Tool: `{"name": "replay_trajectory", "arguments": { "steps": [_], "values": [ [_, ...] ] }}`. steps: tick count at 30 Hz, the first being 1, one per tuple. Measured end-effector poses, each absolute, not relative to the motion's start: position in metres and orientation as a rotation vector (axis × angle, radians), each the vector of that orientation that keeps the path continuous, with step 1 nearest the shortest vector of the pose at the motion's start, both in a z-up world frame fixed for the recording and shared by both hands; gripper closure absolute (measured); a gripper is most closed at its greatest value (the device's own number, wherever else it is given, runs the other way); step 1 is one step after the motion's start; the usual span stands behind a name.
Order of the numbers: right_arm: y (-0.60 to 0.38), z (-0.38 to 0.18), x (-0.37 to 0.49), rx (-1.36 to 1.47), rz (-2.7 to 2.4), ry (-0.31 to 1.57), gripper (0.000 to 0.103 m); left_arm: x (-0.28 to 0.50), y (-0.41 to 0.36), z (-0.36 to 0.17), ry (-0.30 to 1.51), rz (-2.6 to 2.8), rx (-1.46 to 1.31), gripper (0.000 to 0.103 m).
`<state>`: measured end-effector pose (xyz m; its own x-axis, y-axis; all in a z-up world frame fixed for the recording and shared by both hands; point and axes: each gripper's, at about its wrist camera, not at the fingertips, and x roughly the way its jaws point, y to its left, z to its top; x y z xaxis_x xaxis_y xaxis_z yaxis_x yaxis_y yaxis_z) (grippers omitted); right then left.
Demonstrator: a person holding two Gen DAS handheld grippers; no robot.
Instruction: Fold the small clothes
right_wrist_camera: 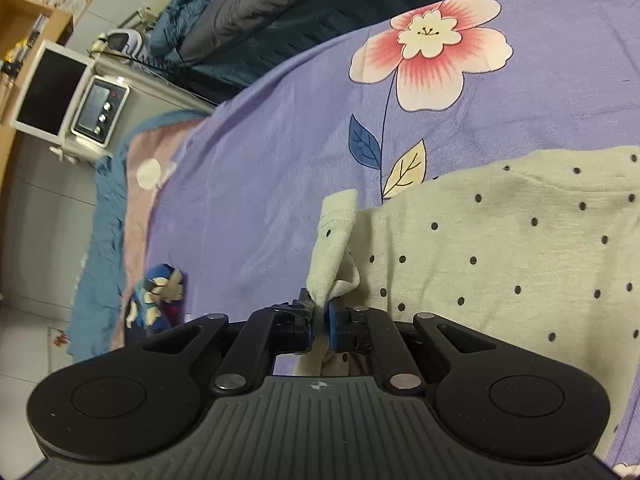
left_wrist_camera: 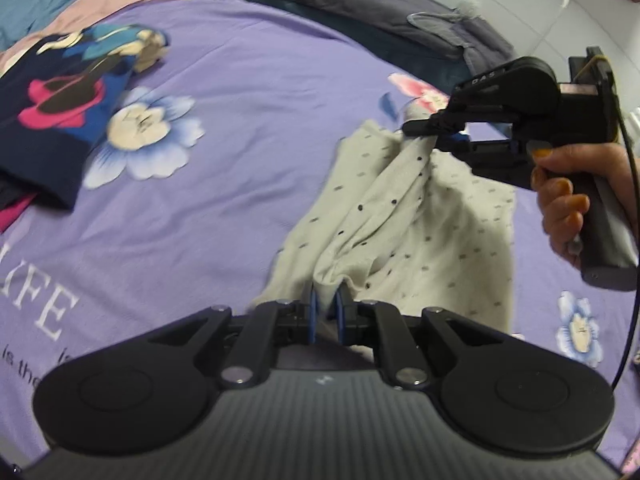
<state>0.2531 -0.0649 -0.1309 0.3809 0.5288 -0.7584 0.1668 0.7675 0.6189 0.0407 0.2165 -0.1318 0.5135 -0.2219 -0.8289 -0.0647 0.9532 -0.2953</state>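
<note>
I am pinching the cream polka-dot garment (left_wrist_camera: pixel 404 232) with both tools: left gripper (left_wrist_camera: pixel 326 314) clamping its near edge, right gripper (right_wrist_camera: pixel 320 320) clamping a far corner. Garment is lying bunched on the purple bedsheet (left_wrist_camera: pixel 248 152).

Two handheld tools, left tool (left_wrist_camera: pixel 326 312) and right tool (left_wrist_camera: pixel 440 136). One cream polka-dot garment (left_wrist_camera: pixel 400 220). One folded navy floral garment (left_wrist_camera: pixel 52 120). One bed with a purple flowered sheet (left_wrist_camera: pixel 240 160). One white microwave (right_wrist_camera: pixel 68 96).
</note>
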Motion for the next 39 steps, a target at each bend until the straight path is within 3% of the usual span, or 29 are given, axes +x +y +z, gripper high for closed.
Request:
{"name": "replay_trajectory", "arguments": {
  "steps": [3, 6, 7, 8, 11, 18, 23, 27, 29, 30, 39],
  "values": [
    [-0.066, -0.136, 0.256, 0.719, 0.247, 1.185, 0.064, 0.042, 0.229, -0.137, 1.052, -0.069, -0.297, 0.094],
    [-0.085, -0.121, 0.246, 0.750, 0.252, 1.107, 0.055, 0.041, 0.243, -0.133, 1.048, 0.001, -0.254, 0.092],
    [-0.092, -0.114, 0.241, 0.734, 0.252, 1.079, 0.042, 0.041, 0.248, -0.131, 1.044, 0.015, -0.248, 0.091],
    [-0.099, -0.108, 0.236, 0.711, 0.255, 1.054, 0.036, 0.043, 0.252, -0.127, 1.040, 0.026, -0.234, 0.091],
    [-0.116, -0.095, 0.219, 0.601, 0.264, 1.037, 0.045, 0.049, 0.250, -0.110, 0.989, -0.041, -0.215, 0.091],
    [-0.127, -0.101, 0.150, 0.401, 0.324, 1.080, 0.045, 0.082, 0.168, -0.109, 0.982, -0.365, -0.138, 0.089],
    [-0.116, -0.118, 0.118, 0.322, 0.303, 1.144, 0.036, 0.101, 0.152, -0.146, 1.025, -0.260, -0.047, 0.085],
    [-0.121, -0.128, 0.106, 0.340, 0.257, 1.178, 0.033, 0.103, 0.186, -0.155, 1.041, -0.207, -0.177, 0.085],
    [-0.125, -0.130, 0.103, 0.338, 0.250, 1.189, 0.030, 0.100, 0.200, -0.153, 1.049, -0.143, -0.124, 0.072],
    [-0.127, -0.132, 0.103, 0.333, 0.248, 1.195, 0.029, 0.099, 0.208, -0.154, 1.047, -0.110, -0.109, 0.053],
    [-0.157, -0.135, 0.093, 0.431, 0.215, 1.216, 0.025, 0.065, 0.272, -0.136, 1.038, -0.103, -0.350, 0.052]
  ]
}}
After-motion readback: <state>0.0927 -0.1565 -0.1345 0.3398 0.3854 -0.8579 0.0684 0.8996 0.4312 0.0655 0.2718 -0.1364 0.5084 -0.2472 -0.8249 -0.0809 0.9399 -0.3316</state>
